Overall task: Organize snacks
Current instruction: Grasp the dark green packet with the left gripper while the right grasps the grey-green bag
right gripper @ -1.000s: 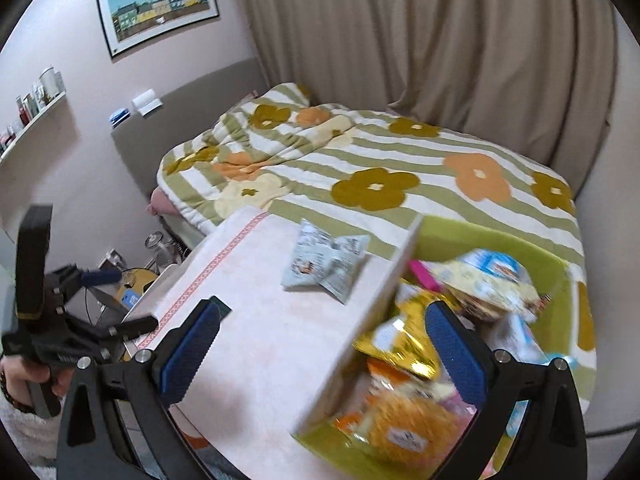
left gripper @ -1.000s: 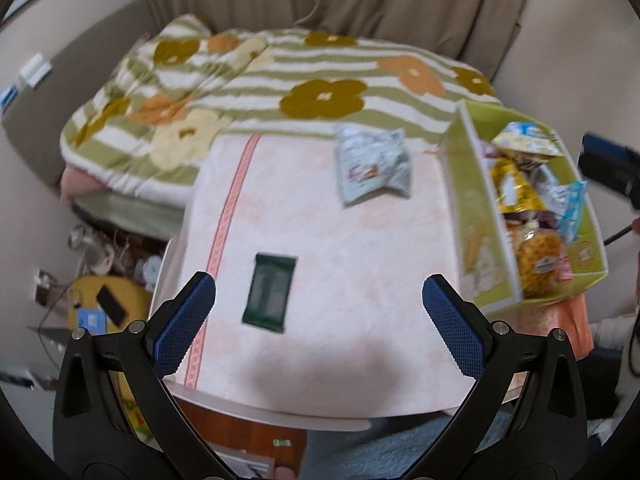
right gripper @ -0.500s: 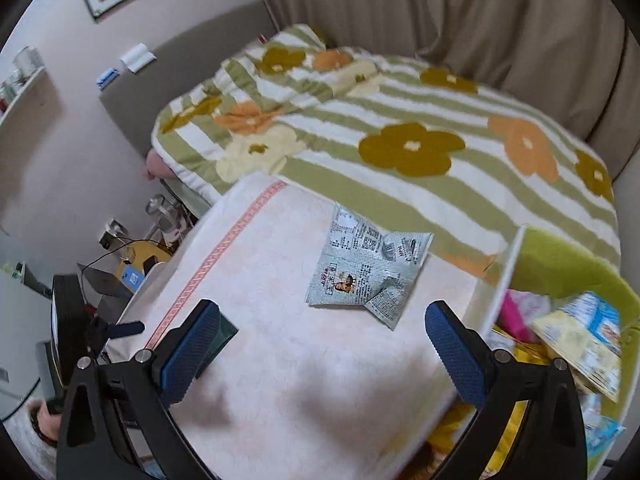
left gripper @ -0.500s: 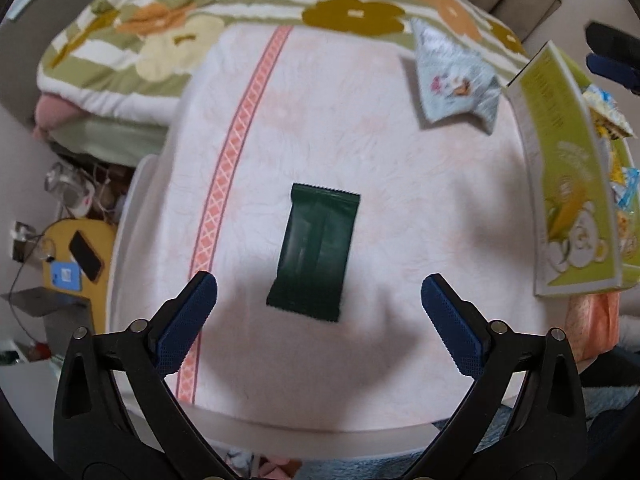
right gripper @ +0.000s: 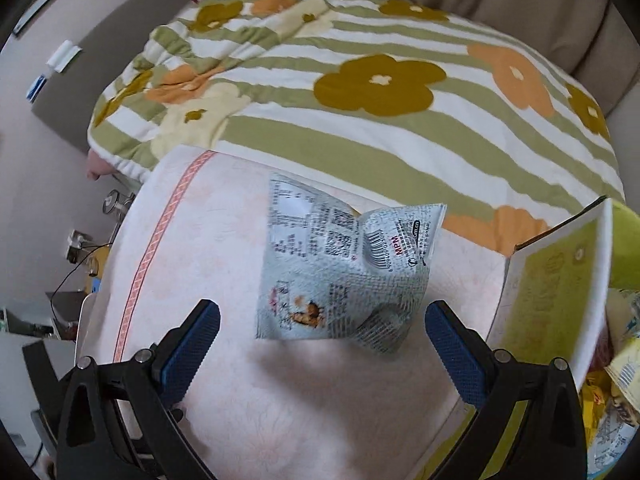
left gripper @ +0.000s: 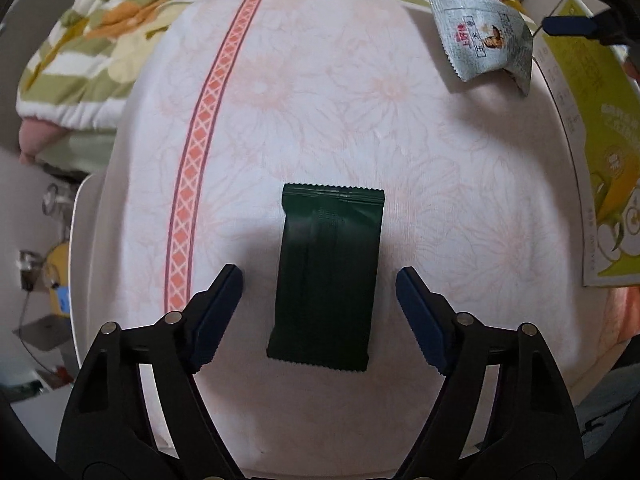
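Straddling the dark green packet [left gripper: 326, 284] on the tablecloth [left gripper: 320, 100], the open left gripper [left gripper: 319, 294] needs closing, while the open right gripper [right gripper: 322, 330] brackets the grey pouch [right gripper: 344, 276] beside the box [right gripper: 552, 292].

A: Left gripper [left gripper: 319, 292], black frame, blue pads, jaws wide apart, neither pad touching anything.
B: Between them?
A: Dark green rectangular foil snack packet [left gripper: 328, 276], flat on the pale pink floral tablecloth [left gripper: 332, 92], near end between the pads.
B: Farther out?
A: Ahead-right, crinkled pale grey snack bag [left gripper: 482, 32]. Right of that, yellow-green cardboard box [left gripper: 600, 160]. Ahead-left, orange lattice stripe [left gripper: 204, 140] on the cloth.
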A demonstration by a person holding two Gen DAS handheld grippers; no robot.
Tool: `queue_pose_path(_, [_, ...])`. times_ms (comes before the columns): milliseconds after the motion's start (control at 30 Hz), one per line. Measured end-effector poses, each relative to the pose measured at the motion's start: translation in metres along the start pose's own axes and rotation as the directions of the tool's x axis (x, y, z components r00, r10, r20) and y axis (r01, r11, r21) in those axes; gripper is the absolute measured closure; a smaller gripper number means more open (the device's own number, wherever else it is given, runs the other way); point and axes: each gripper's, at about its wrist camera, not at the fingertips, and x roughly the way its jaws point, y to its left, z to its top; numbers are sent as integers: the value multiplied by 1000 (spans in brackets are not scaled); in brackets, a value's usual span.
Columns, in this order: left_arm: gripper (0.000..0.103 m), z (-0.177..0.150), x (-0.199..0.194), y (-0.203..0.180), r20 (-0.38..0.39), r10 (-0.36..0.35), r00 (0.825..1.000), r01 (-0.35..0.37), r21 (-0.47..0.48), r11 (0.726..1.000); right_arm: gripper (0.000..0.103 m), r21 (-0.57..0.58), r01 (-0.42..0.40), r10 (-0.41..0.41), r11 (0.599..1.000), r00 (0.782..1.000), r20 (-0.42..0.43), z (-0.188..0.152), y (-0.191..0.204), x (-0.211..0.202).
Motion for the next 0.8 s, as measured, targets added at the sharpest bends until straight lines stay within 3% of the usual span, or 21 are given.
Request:
queue_pose_path(167, [34,0,-1,-6,13,27,1000,-27,47,999,1,30,7,-6,1000,1000,-20,6,-5,12])
queue_pose_path(233, [52,1,-4,-5,21,26,999,-27,55,998,1,36,8,-7,999,1000,-25,6,-6,14])
queue_pose_path(300, [62,4,-6,-4,24,23,999,-24,60,998,1,40,8,-7,999,999,-32,7,-7,18])
queue_pose_path(800, [62,32,-8,14,40,-32,999,32,3,999,1,109,-22,31,994,996,-84,18,-17,53])
